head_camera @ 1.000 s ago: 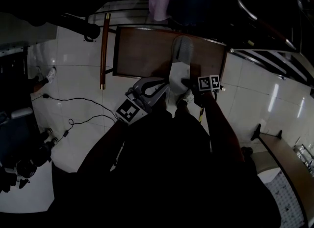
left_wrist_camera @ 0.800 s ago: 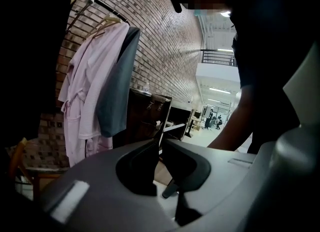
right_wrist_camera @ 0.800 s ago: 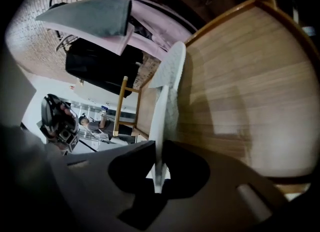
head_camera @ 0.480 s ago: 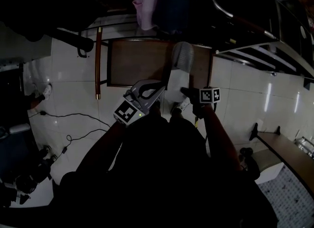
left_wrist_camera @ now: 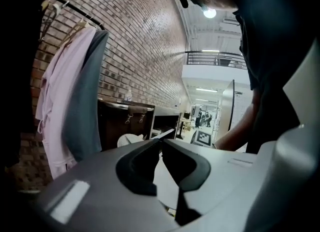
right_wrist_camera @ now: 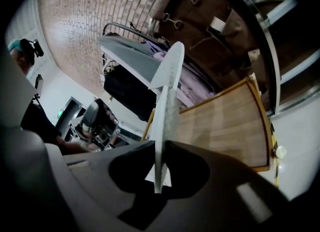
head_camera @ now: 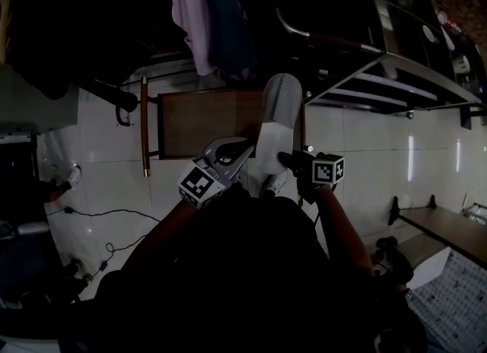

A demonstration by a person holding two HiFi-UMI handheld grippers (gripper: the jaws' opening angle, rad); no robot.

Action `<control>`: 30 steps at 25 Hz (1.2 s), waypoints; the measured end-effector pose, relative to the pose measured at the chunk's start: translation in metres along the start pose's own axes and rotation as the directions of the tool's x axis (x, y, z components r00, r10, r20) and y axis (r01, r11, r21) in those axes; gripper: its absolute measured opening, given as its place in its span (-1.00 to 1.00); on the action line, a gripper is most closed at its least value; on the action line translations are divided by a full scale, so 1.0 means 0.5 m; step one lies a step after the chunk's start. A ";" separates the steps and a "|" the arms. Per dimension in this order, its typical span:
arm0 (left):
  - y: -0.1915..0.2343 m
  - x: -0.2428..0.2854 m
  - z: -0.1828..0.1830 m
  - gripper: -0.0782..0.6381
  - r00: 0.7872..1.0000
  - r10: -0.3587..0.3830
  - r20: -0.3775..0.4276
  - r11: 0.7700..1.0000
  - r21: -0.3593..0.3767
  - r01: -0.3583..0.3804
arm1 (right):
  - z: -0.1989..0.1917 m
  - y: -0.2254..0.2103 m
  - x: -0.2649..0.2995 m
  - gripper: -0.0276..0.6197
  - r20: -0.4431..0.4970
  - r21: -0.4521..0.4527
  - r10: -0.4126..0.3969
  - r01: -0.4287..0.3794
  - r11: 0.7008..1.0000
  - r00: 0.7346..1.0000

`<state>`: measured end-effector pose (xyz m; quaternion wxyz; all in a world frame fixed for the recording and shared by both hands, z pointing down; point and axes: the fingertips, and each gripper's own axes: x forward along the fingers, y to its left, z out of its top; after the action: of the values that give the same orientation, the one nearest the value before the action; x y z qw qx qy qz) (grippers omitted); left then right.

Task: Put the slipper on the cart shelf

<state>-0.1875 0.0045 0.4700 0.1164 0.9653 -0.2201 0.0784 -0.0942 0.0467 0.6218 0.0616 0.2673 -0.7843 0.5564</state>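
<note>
A grey and white slipper (head_camera: pixel 275 119) hangs in the air over the right end of a low wooden board (head_camera: pixel 202 119), toe pointing away from me. My right gripper (head_camera: pixel 288 159) is shut on its heel end; in the right gripper view the slipper (right_wrist_camera: pixel 167 91) stands edge-on between the pads of that gripper (right_wrist_camera: pixel 160 143). My left gripper (head_camera: pixel 245 148) sits against the slipper's left edge. In the left gripper view its tips (left_wrist_camera: pixel 161 140) meet, with a thin white sliver at them. The metal cart (head_camera: pixel 396 77), with its dark shelves, stands to the upper right.
Pink and grey clothes (head_camera: pixel 186 17) hang from a rack above the board and fill the left of the left gripper view (left_wrist_camera: pixel 60 96). A wooden stick (head_camera: pixel 143 127) lies left of the board. A cable (head_camera: pixel 114 214) runs over the white tiles. A bench (head_camera: pixel 441 226) stands at the right.
The right gripper has lifted the slipper off the board and toward the cart. The left gripper has risen beside it. My view has tilted up, showing more of the clothes and cart.
</note>
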 end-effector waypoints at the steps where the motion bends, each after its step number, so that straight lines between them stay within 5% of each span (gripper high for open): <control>1: -0.005 0.007 0.013 -0.71 1.000 -0.004 0.008 1.000 0.011 0.004 | 0.022 0.018 -0.012 -0.73 0.024 -0.035 0.009 -0.008 0.999 1.000; 9: -0.029 0.058 0.125 -0.71 0.996 -0.024 0.089 0.996 0.089 0.016 | 0.186 0.161 -0.117 -0.73 0.196 -0.330 0.046 0.021 0.944 0.979; 18: -0.053 0.094 0.282 -0.71 0.985 -0.056 0.161 0.992 0.123 0.036 | 0.350 0.325 -0.236 -0.73 0.395 -0.606 0.113 0.167 0.778 0.912; 24: -0.062 0.099 0.328 -0.71 0.983 -0.056 0.175 0.990 0.139 0.032 | 0.395 0.399 -0.276 -0.73 0.497 -0.701 0.092 0.337 0.628 0.863; 30: -0.063 0.097 0.327 -0.78 0.984 -0.045 0.170 0.988 0.151 0.019 | 0.389 0.418 -0.281 -0.73 0.522 -0.713 0.096 0.373 0.593 0.847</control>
<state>-0.1142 -0.0300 0.3169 0.0259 0.9779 -0.2072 0.0084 -0.0377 -0.0305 0.3183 0.0090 0.4111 -0.9101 0.0510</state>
